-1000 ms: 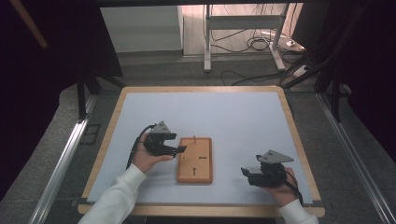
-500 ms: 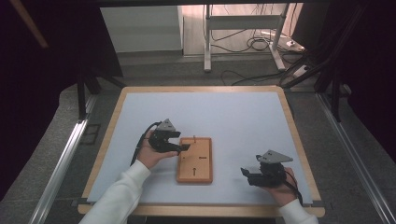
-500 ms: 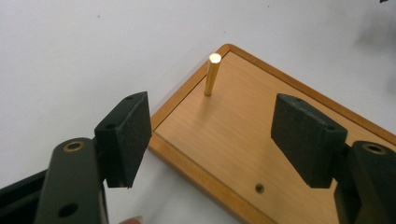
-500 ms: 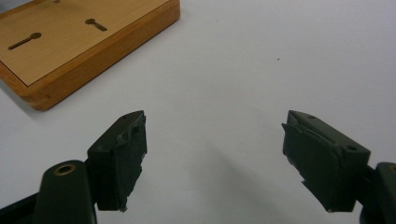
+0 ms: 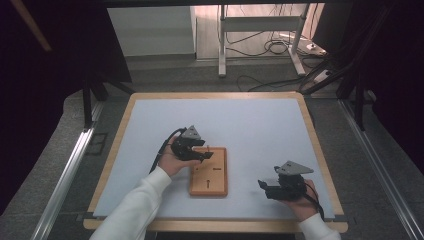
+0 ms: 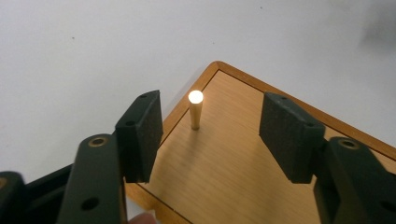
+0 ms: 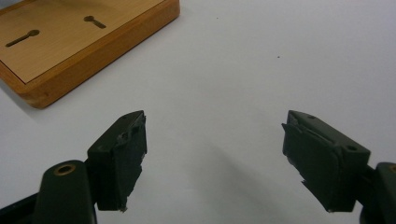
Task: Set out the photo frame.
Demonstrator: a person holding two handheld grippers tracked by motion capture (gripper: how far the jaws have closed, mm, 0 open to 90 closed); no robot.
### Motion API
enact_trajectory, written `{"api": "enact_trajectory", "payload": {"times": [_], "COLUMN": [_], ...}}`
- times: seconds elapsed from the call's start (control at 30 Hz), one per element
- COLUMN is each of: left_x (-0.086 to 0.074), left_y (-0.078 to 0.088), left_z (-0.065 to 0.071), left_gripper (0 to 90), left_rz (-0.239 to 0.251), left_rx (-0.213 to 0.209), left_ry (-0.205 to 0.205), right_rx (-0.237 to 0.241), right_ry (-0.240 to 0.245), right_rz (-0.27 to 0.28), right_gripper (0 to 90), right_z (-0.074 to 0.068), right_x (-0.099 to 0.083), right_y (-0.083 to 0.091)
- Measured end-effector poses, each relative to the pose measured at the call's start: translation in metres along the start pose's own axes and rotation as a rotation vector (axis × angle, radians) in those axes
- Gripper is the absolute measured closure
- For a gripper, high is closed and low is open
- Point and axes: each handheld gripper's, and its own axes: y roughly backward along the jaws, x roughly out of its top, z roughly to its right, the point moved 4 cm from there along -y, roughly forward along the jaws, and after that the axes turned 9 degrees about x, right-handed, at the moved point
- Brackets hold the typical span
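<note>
— What is new since a second ago?

— Nearest the person, the right gripper (image 5: 263,186) is as it was, hovering over the bare blue table (image 5: 260,125) with its jaws wide and nothing between them; the wooden board (image 7: 56,56) lies off to its side. The left gripper (image 5: 206,155) has slid sideways, from beside the board to over its far left corner, and its jaws have just been closing in.

— Closing on what?

— On the small upright wooden peg (image 6: 195,110) standing in that corner. In the left gripper view the peg sits between the pads (image 6: 140,135) — with clear gaps on both sides, so nothing presses on it yet.

— So what does that mean for the job?

— I judge the approach done and the pinch on the peg begun. Beyond it, the table lies bare.
</note>
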Motion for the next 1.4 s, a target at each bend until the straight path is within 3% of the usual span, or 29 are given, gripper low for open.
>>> {"api": "enact_trajectory", "payload": {"times": [0.2,0.4,0.83,1.07,1.4], "left_x": [-0.002,-0.004,-0.005,-0.006,-0.006], "left_y": [-0.01,-0.018,-0.022,-0.022,-0.024], "left_z": [-0.005,-0.008,-0.008,-0.012,-0.015], "left_gripper": [47.7,62.6,83.0,84.2,83.6], "left_rz": [-0.003,-0.006,0.008,0.004,-0.002], "left_rx": [-0.01,-0.031,-0.032,-0.068,-0.102], "left_ry": [0.007,0.002,-0.018,0.013,0.05], "right_rx": [0.0,0.001,0.001,0.012,0.025], "right_ry": [-0.001,0.0,0.001,0.004,0.091], "right_rz": [-0.002,-0.001,-0.003,0.0,-0.011], "right_gripper": [22.1,22.1,22.1,22.1,19.2], "right_z": [0.0,0.0,-0.001,-0.003,-0.02], "right_x": [0.0,0.0,0.0,0.001,0.005], "right_y": [-0.001,-0.001,-0.002,-0.003,-0.009]}}
